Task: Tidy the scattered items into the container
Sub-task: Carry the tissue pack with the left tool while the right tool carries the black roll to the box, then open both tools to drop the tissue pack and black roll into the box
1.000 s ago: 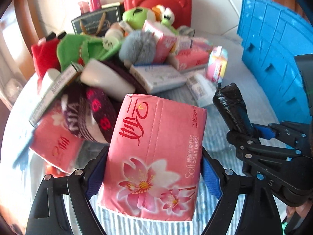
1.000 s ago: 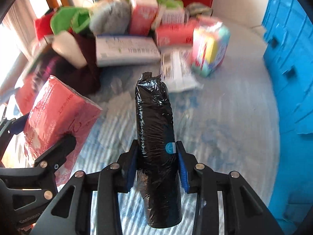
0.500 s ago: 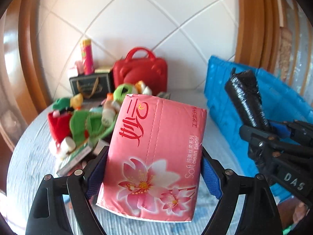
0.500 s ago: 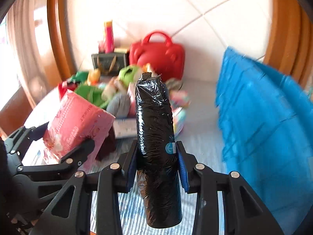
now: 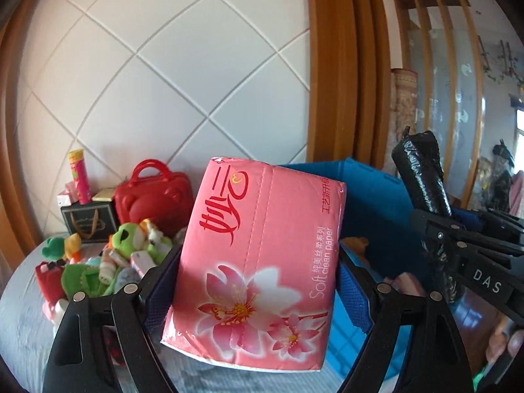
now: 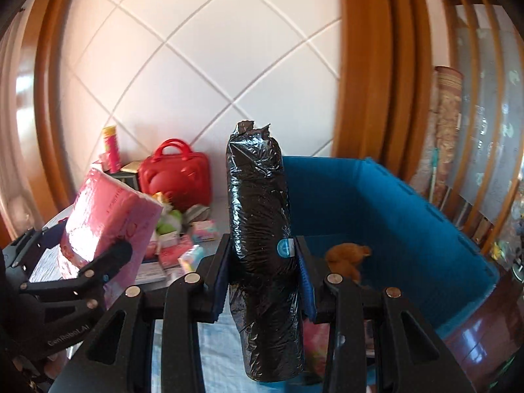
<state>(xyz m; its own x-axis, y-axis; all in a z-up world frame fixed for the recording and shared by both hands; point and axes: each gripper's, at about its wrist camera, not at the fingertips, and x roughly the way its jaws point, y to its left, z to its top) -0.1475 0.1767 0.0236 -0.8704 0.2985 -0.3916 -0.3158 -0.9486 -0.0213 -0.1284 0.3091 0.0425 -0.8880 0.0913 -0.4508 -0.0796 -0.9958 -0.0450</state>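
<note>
Two hand-held tools hang in the air beside a blue crate, each carrying one item from the clutter. The left tool (image 5: 258,281) pinches a pink pack of tissues (image 5: 262,258) between its blue pads, the jaws spread wide to take the pack's full width; the pack stands tilted, its flower print facing the camera. The right tool (image 6: 262,275) is pressed in on a black roll of bin bags (image 6: 262,245), which stands upright between the pads and sticks out above and below them. In the left wrist view the right tool (image 5: 458,239) appears at the right edge with the roll (image 5: 422,177) rising from it; in the right wrist view the left tool (image 6: 75,271) shows at the left edge with the tissue pack (image 6: 108,219).

The blue crate (image 6: 409,222) sits open at the right, its walls rising behind both held items. A brown soft toy (image 6: 347,255) lies on its floor, and something pink lies lower in it, partly hidden by the right tool.

To the left, the remaining clutter lies heaped on a pale blue cloth-covered surface: a green frog toy (image 5: 127,235), other soft toys and small packets. Behind the pile, against a white quilted wall, stand a red case with a handle (image 5: 154,193), a black gift bag (image 5: 88,222) and a pink tube (image 5: 78,177).
</note>
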